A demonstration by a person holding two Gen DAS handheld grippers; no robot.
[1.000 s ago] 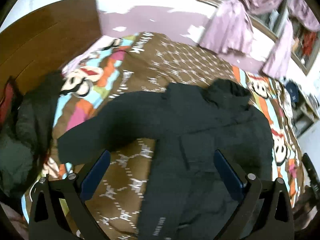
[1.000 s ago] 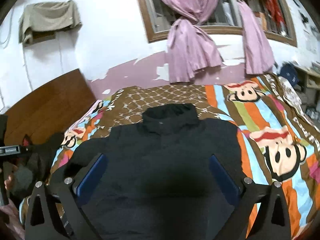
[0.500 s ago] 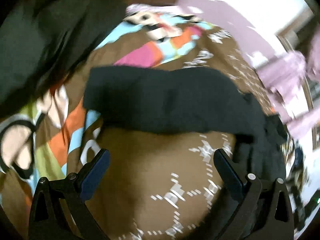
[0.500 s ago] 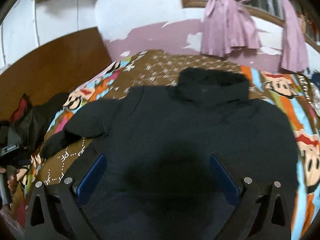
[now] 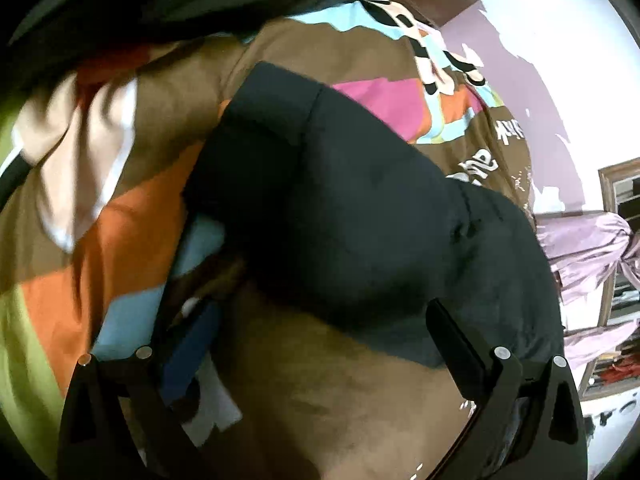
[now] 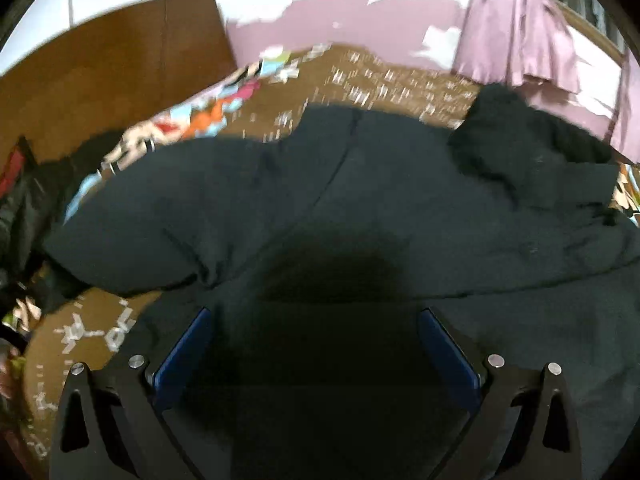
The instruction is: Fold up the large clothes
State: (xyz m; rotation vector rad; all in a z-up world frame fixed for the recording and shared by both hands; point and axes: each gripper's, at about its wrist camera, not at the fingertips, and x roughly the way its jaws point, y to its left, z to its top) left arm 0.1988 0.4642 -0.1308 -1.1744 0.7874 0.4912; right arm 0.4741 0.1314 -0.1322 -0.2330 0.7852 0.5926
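The black jacket [image 6: 360, 208] lies spread flat on the bed, its collar [image 6: 520, 140] ahead and to the right of the right claw [image 6: 316, 344]. One sleeve [image 6: 160, 216] stretches out ahead and to the left of that claw, its cuff end resting on the blanket [image 6: 360, 76]. The right claw hangs just above the body of the jacket with its two blue-padded fingers [image 6: 182, 354] wide apart and nothing between them; a dark shadow sits on the cloth directly ahead of it.

In the left wrist view the same sleeve [image 5: 360, 208] fills the space ahead of the left claw [image 5: 320, 344], running from the cuff [image 5: 272, 92] at upper left toward the shoulder at right. The left claw is spread wide too, gripping nothing; its left finger [image 5: 188, 352] is over the blanket [image 5: 120, 248] just beside the sleeve's lower edge, and its right finger [image 5: 456, 344] is against the dark cloth, though contact cannot be told through the blur.

Beyond the jacket, the patterned brown and bright-coloured blanket covers the bed. Farther ahead stand a wooden headboard [image 6: 112, 68], a purple and white wall [image 6: 360, 16] and pink curtains [image 6: 516, 24]. A heap of dark clothes [image 6: 24, 200] lies far left of the right claw.
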